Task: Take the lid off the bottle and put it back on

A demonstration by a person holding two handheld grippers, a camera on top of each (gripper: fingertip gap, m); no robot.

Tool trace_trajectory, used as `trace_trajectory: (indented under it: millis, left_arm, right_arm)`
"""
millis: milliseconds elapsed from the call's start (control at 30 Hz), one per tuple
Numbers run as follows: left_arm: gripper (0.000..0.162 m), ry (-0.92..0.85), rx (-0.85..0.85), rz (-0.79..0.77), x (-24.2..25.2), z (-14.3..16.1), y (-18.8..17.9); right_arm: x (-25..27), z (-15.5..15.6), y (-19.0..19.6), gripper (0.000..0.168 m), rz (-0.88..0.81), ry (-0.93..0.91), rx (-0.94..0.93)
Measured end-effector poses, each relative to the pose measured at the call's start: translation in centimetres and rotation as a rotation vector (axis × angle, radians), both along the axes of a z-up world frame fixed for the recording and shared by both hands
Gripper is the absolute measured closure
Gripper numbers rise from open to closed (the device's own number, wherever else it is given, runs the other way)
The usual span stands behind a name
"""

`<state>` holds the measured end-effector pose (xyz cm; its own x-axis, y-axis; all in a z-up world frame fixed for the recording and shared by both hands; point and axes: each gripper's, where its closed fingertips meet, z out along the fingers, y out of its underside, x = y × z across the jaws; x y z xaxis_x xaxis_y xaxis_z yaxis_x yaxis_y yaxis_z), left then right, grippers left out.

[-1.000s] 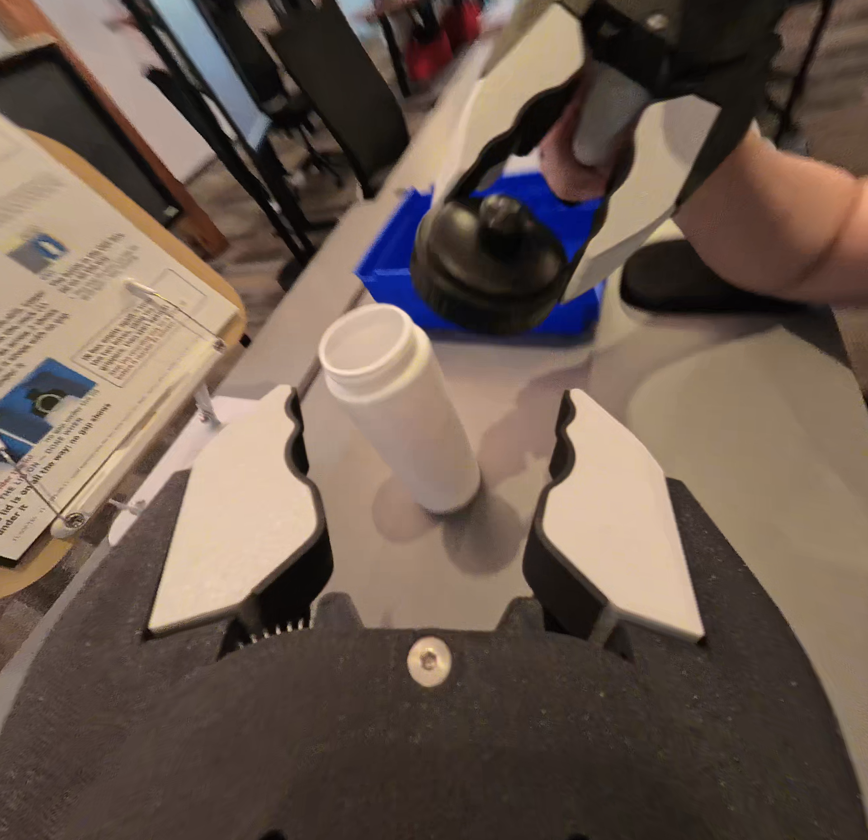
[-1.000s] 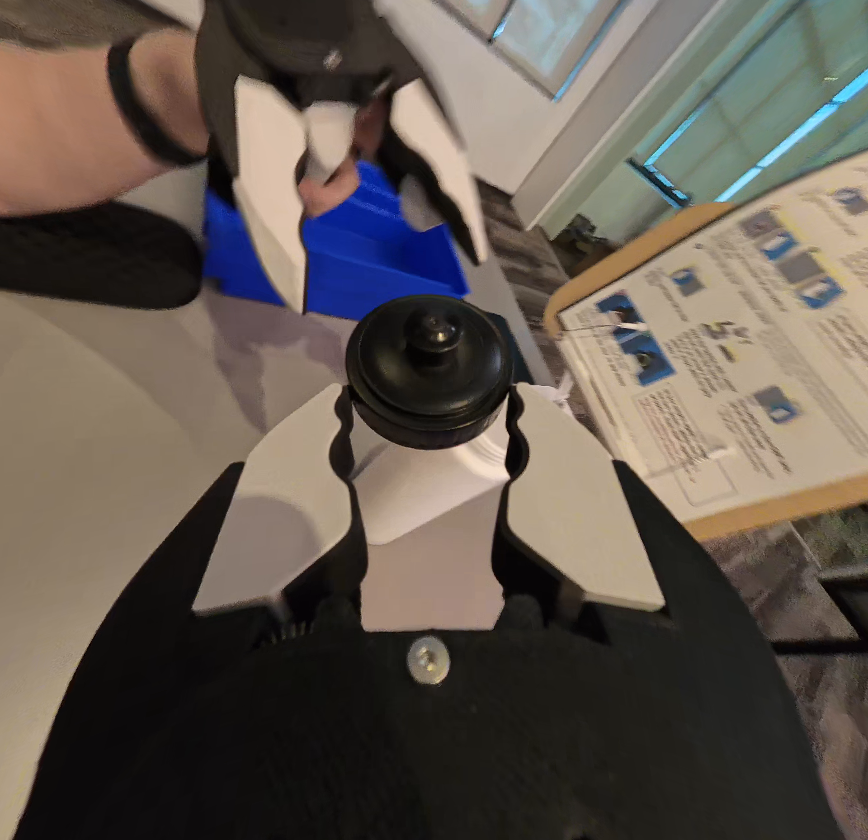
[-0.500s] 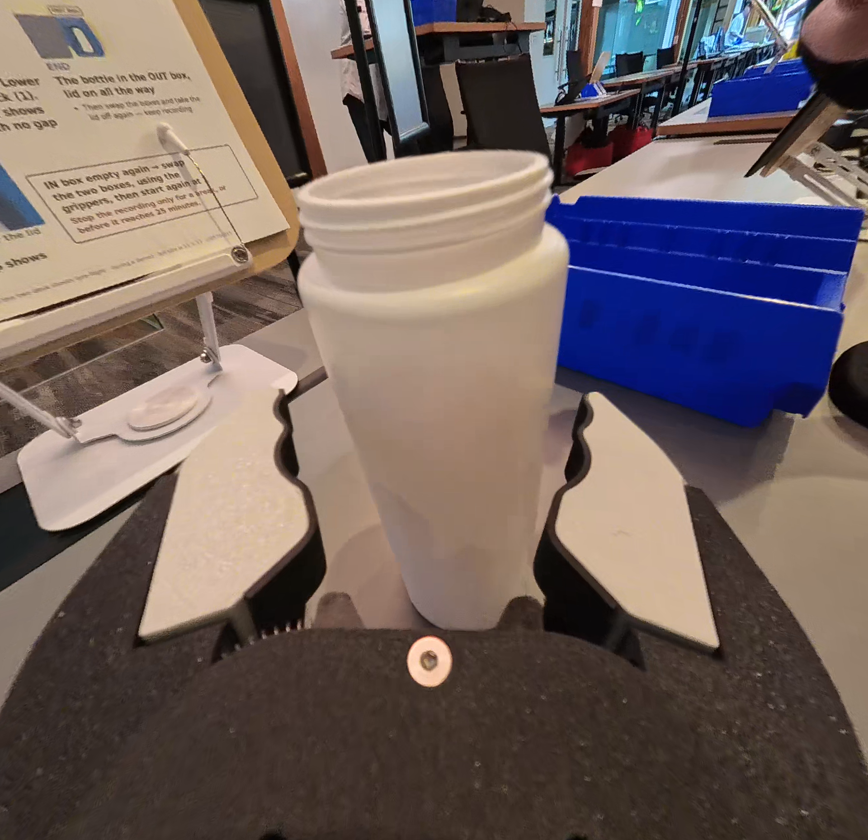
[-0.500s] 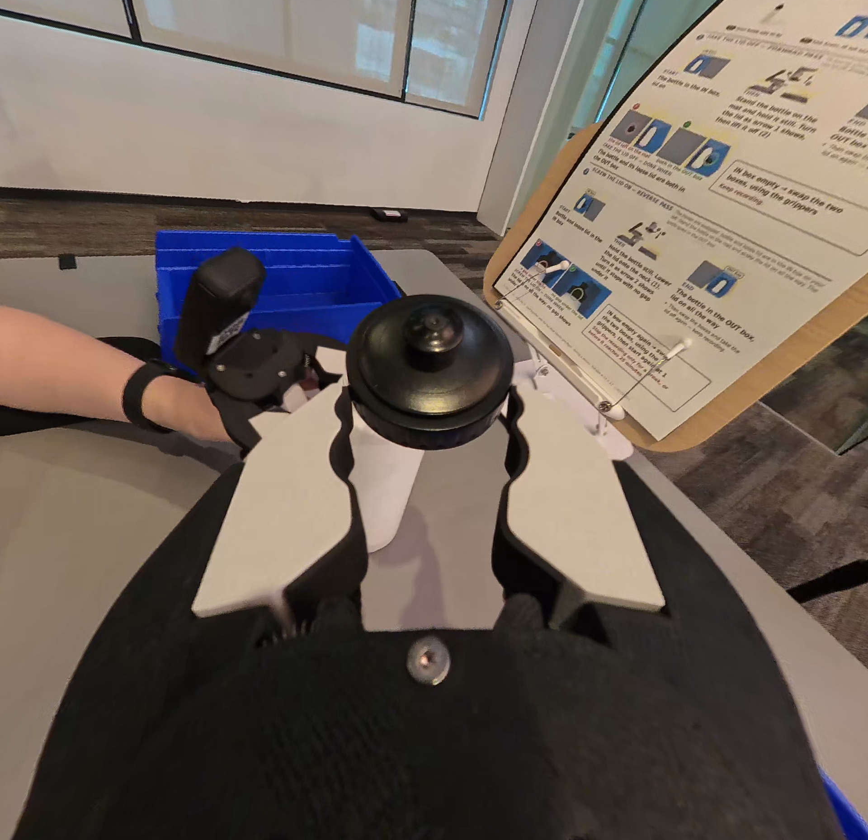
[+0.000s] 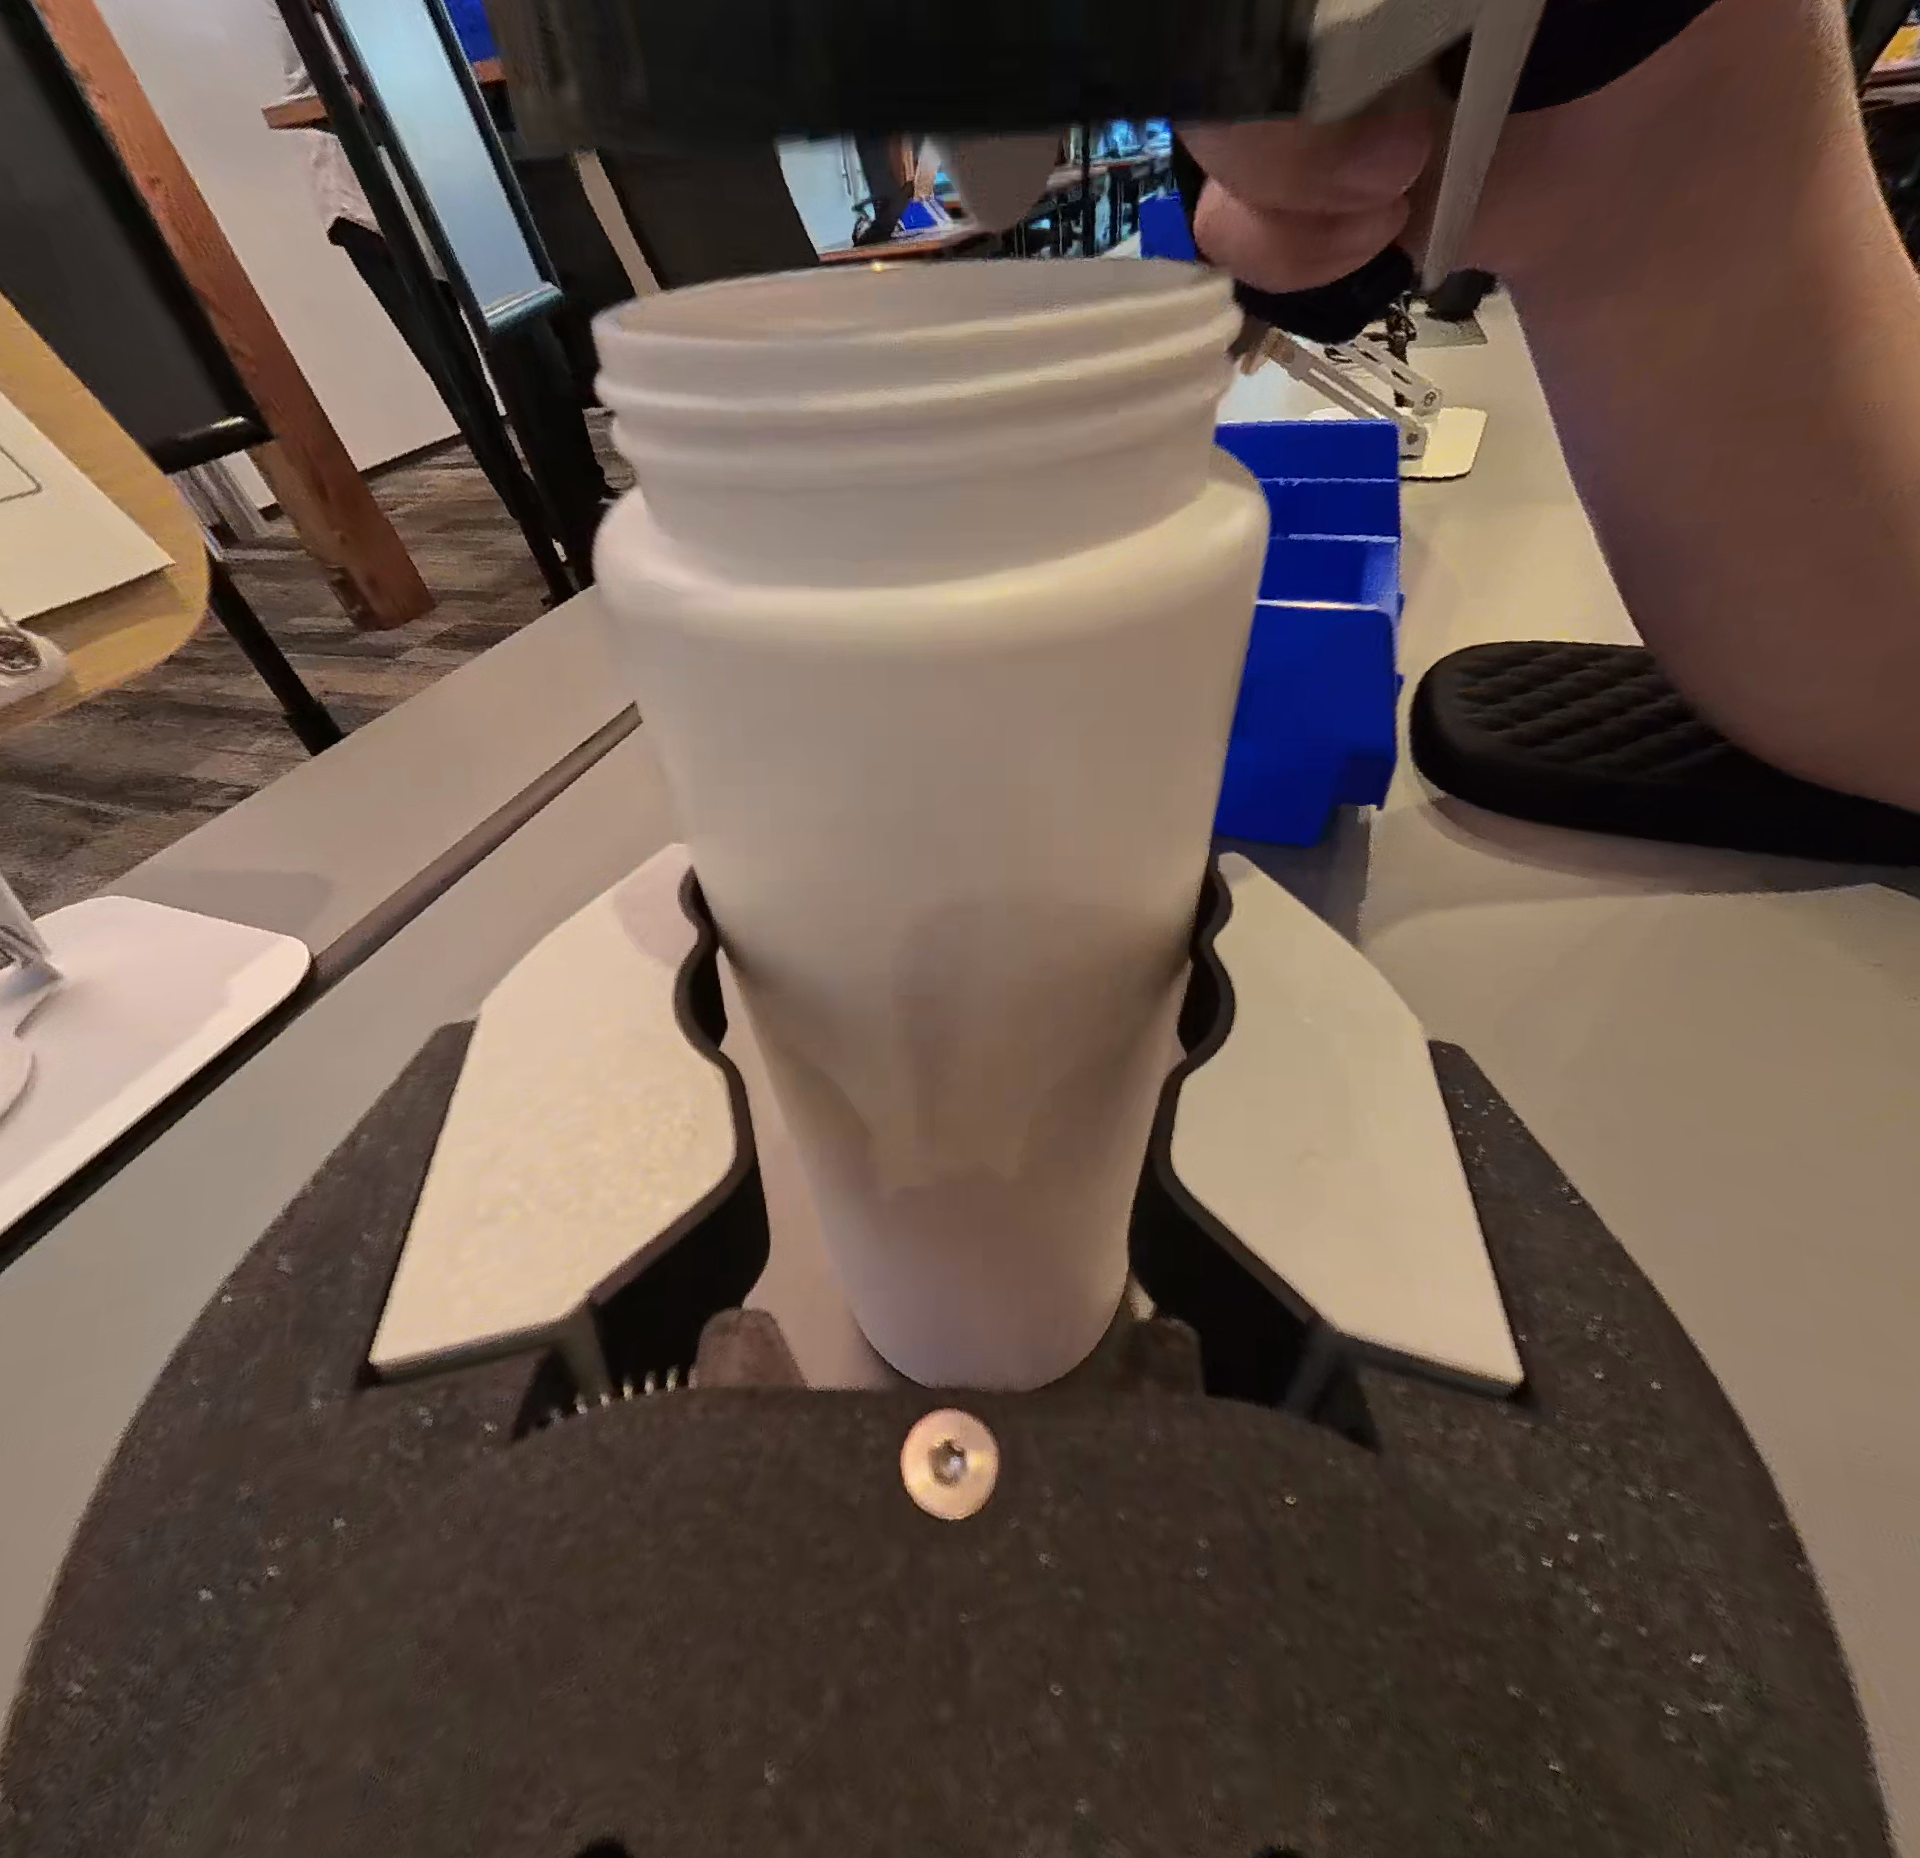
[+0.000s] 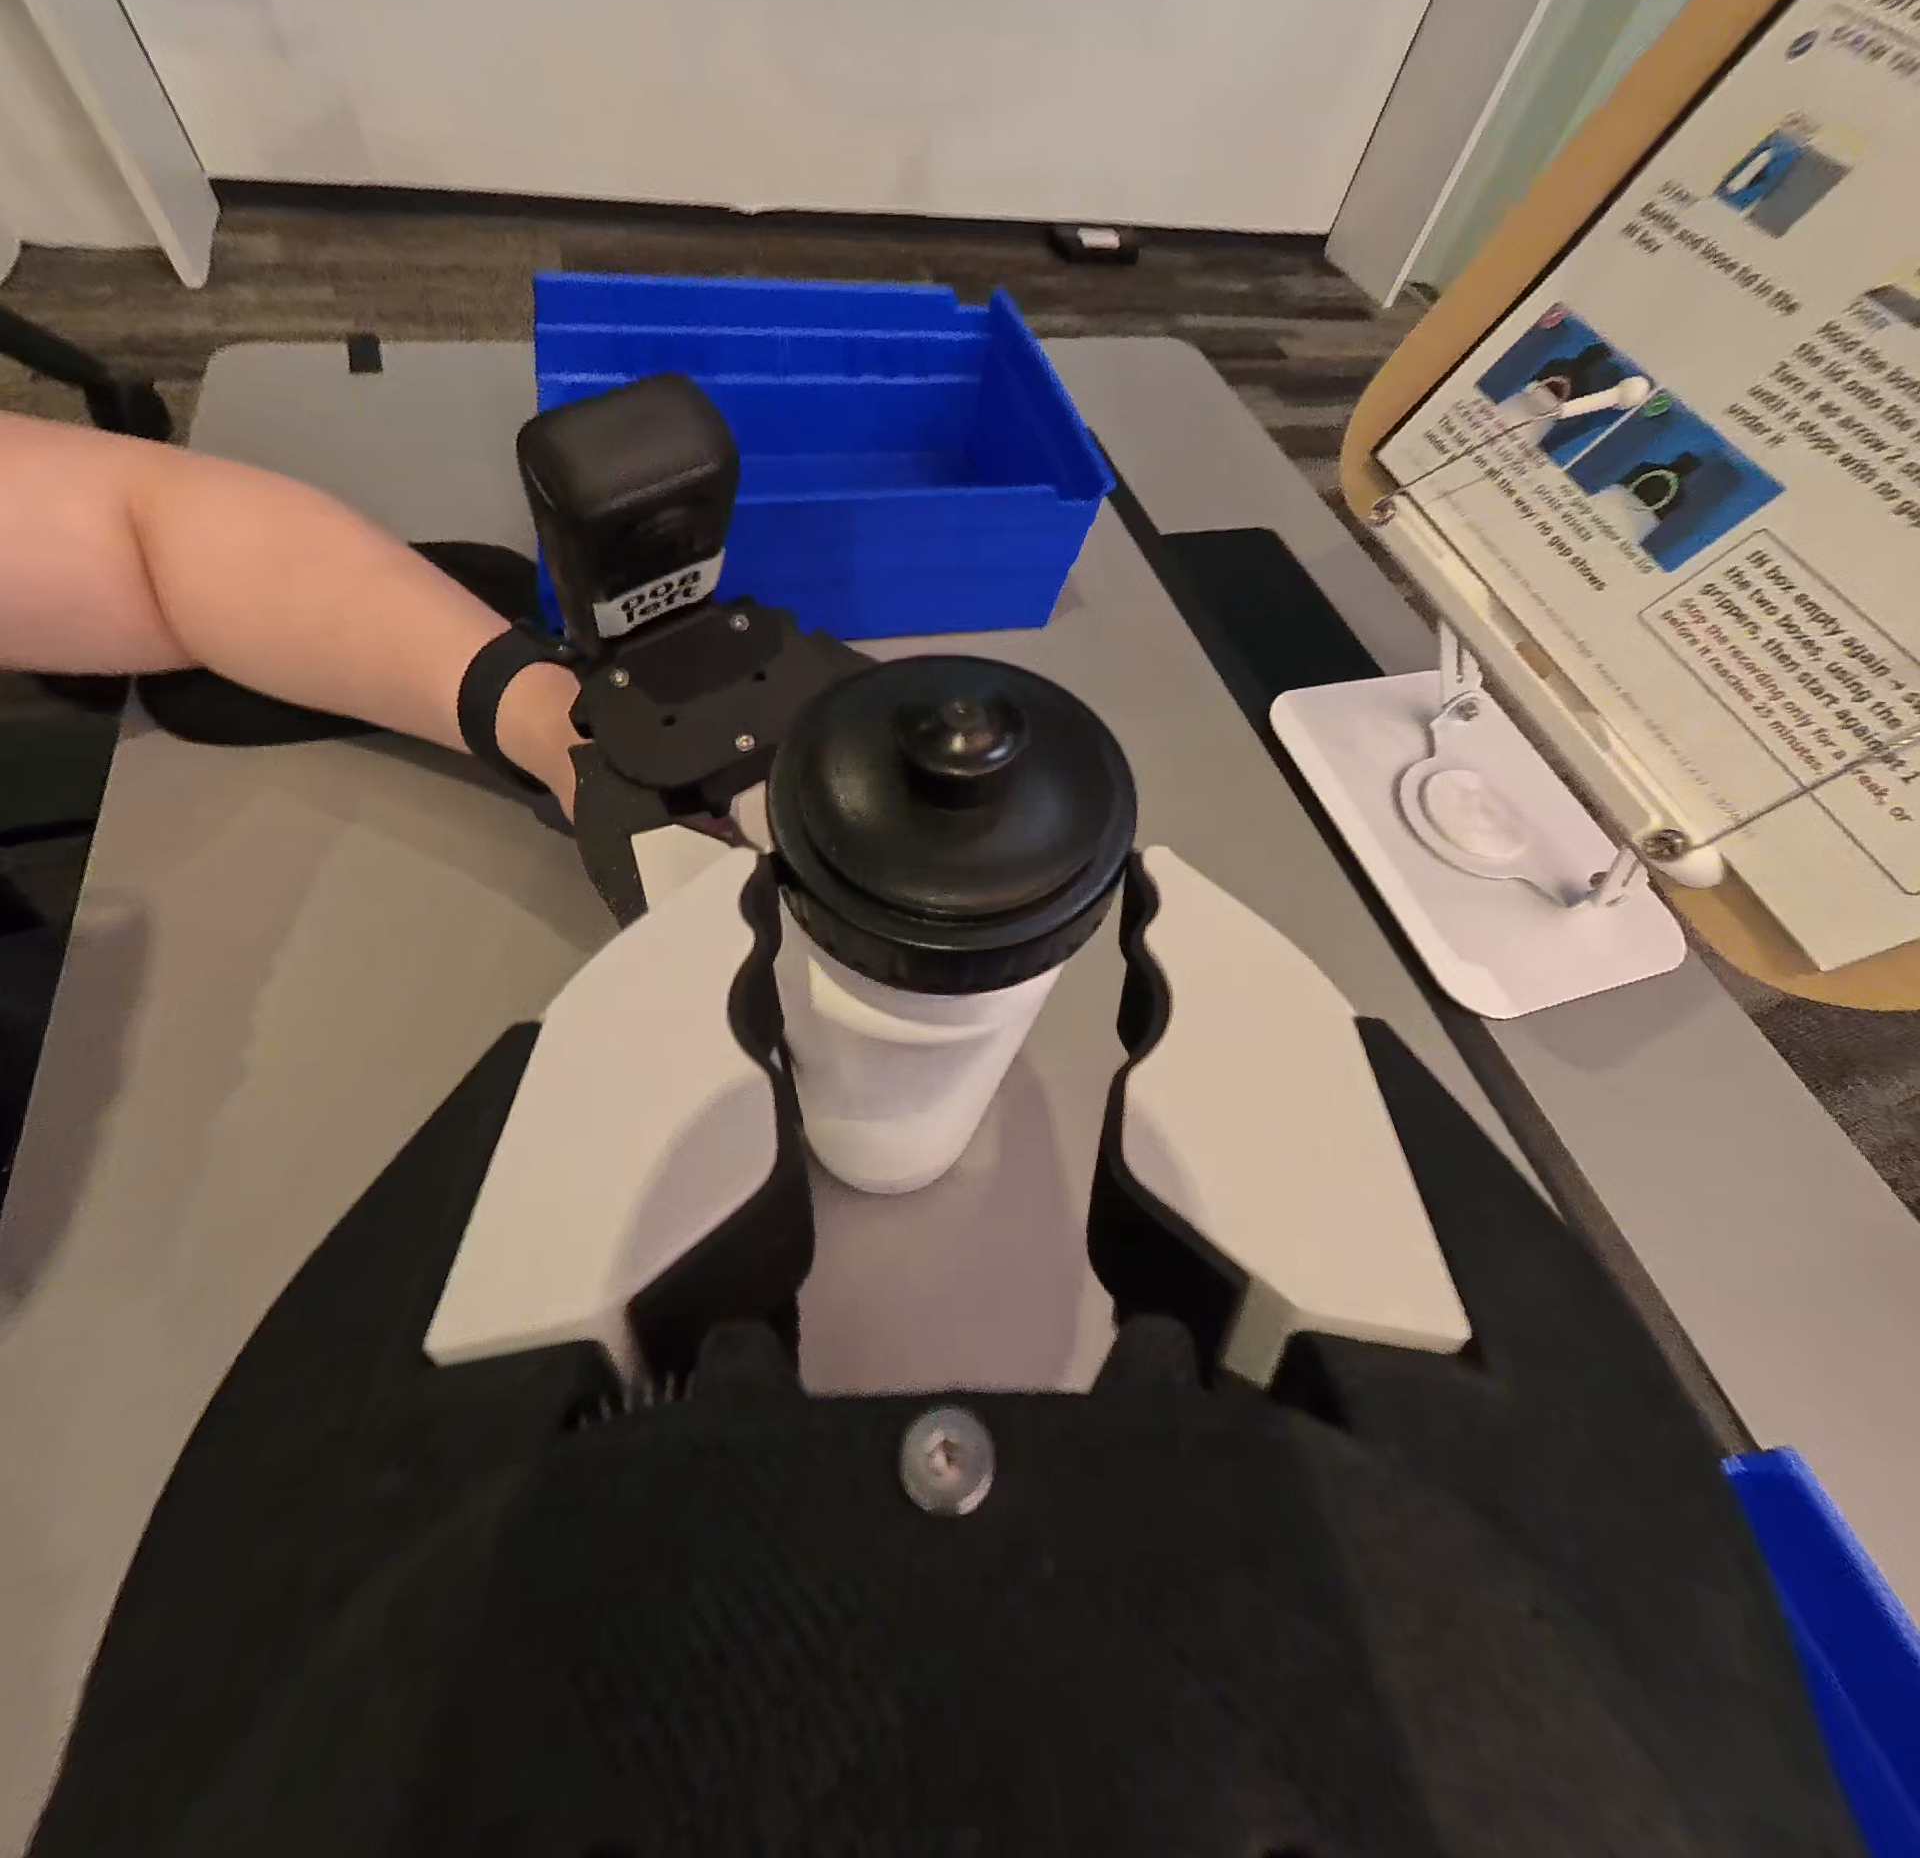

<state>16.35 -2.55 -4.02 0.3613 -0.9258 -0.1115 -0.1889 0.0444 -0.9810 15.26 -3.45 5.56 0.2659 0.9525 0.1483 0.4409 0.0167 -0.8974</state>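
Note:
A white bottle [image 5: 935, 769] stands upright on the grey table with its threaded neck open. My left gripper [image 5: 951, 925] is shut on the bottle's lower body, a finger pressed against each side. My right gripper [image 6: 951, 894] is shut on the black lid [image 6: 951, 821], which has a knob on top. The lid is held level over the bottle [image 6: 894, 1081]. In the left wrist view the lid [image 5: 894, 32] hangs just above the neck with a small gap. The left gripper's black body [image 6: 665, 707] shows behind the lid; its fingertips are hidden there.
A blue bin [image 6: 810, 458] stands behind the bottle. An instruction board [image 6: 1662, 458] on a white base [image 6: 1475, 852] stands at the table's right edge. A black pad [image 5: 1621, 738] lies under the person's forearm. Another blue bin's edge [image 6: 1829, 1652] shows at the near right.
My left gripper has moved in around the bottle and shut on it. My right gripper has carried the lid from off to the side to just above the bottle's neck.

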Motion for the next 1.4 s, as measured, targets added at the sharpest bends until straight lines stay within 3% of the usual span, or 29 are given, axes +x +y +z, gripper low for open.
trace_trajectory:
  millis: [267,900,1400]
  left_arm:
    - [0.075,0.018,0.007,-0.006,0.2,0.0,-0.3]
    - [0.075,0.021,-0.017,-0.023,0.1,-0.1,-0.7]
    - [0.074,0.088,-0.057,0.32,-1.3,-0.4,1.0]
  right_arm:
    - [-0.4,-1.2,-0.6,0.104,0.01,-0.085,-0.002]
    - [-0.5,-1.5,-0.6,0.104,0.035,-0.045,-0.094]
    - [-1.6,-1.5,0.5,0.104,-0.237,-0.037,-0.083]
